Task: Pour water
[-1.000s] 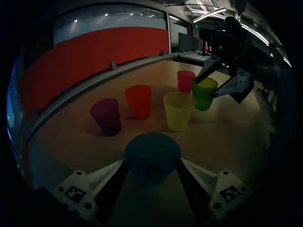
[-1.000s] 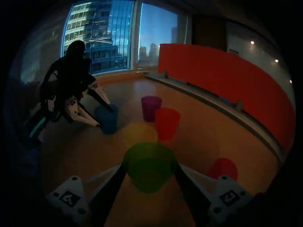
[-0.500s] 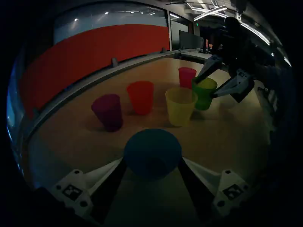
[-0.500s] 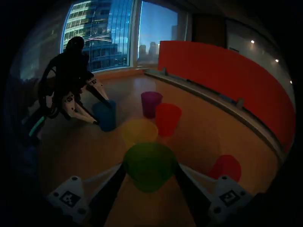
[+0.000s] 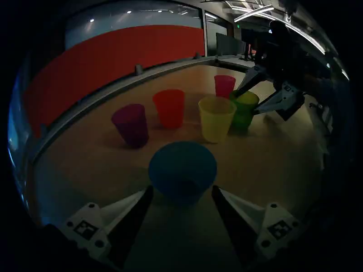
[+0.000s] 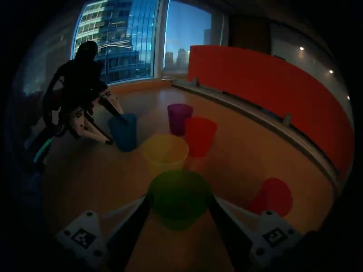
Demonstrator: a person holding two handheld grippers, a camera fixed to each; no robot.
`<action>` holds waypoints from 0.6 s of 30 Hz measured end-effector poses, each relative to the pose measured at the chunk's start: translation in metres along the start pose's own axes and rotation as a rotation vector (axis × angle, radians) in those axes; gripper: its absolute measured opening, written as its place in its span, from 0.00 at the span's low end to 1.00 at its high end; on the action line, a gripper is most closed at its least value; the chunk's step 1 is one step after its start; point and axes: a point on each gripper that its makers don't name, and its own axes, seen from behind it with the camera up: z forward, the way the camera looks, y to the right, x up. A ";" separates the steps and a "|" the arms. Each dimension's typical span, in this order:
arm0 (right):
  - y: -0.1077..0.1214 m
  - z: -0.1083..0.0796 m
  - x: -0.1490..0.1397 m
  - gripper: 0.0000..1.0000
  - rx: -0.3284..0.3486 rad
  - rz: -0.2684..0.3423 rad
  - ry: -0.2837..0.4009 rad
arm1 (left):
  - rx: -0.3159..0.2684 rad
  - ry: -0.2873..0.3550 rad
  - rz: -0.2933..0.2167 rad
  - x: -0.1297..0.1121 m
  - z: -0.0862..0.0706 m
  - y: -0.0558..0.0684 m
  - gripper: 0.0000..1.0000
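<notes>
In the left gripper view, the left gripper point(image 5: 182, 192) was clamped on the blue cup point(image 5: 182, 167) at lower centre, a finger pressed to each side. In the right gripper view, the right gripper point(image 6: 179, 205) gripped the green cup point(image 6: 179, 190) the same way, also at lower centre. On the wooden table point(image 5: 81, 158), the yellow cup point(image 5: 216, 119) stood mid-frame, with the red cup point(image 5: 169, 108) and purple cup point(image 5: 131, 124) to its left and the pink cup point(image 5: 224, 85) above it

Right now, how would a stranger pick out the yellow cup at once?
Find the long red wall beside the wooden table. Among the cups before it, the yellow cup stands free, near the green cup in the right tongs. No other cup is yellow.
</notes>
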 end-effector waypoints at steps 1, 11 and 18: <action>0.000 0.000 0.000 0.92 0.000 0.001 0.001 | 0.002 0.000 0.000 0.000 -0.001 0.000 0.96; 0.001 -0.004 -0.004 0.97 -0.014 0.020 0.005 | 0.006 -0.003 -0.002 -0.001 -0.006 0.000 0.96; 0.002 -0.009 -0.009 1.00 -0.024 0.039 0.002 | 0.012 -0.002 -0.004 -0.003 -0.009 0.001 0.96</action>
